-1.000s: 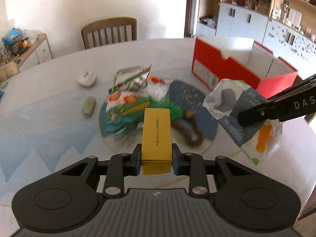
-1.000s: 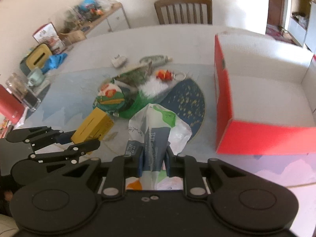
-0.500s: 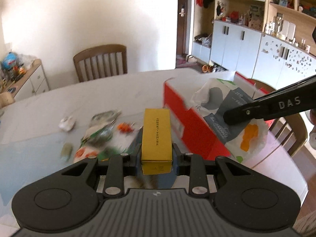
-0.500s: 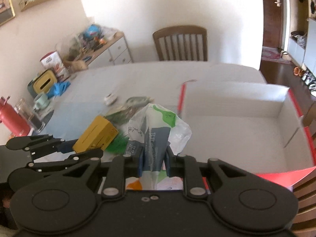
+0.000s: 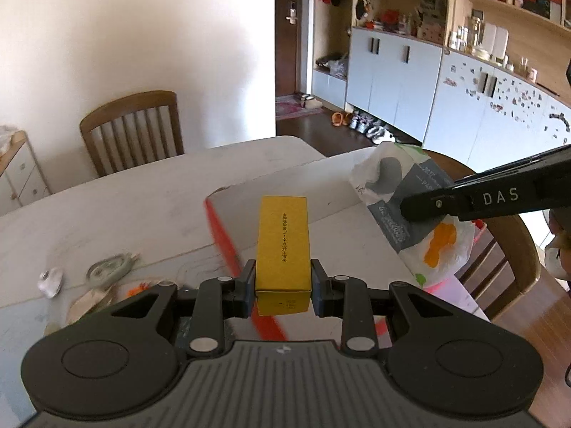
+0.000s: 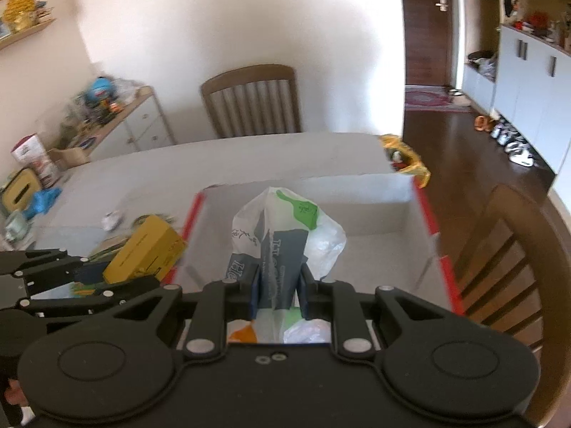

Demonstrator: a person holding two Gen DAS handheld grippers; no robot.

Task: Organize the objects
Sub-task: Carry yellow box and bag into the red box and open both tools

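Left wrist view, left to right. Leftover clutter lies blurred at the lower left of the white table, with bare tabletop behind it up to the wooden chair at the far edge. At frame centre the left gripper pinches a yellow box by its near end; the box sticks out forward and hangs just over the red left rim of the red carton. The carton's white inside is open and mostly bare behind the box. At right, the right gripper enters from the frame edge, one finger marked "DAS", clamped on a plastic bag held over the carton's right part. Beyond it a second chair stands close against the table edge.

Right wrist view. The left gripper sits at lower left with the yellow box beside the carton's red left rim. At centre the right gripper has its pads pressed onto the bag, which is white with a grey panel, green and orange patches. This view alone shows the carton's white floor, both red side rims and a yellow wrapper at its far right corner. The left view alone shows the cabinets and shelves.
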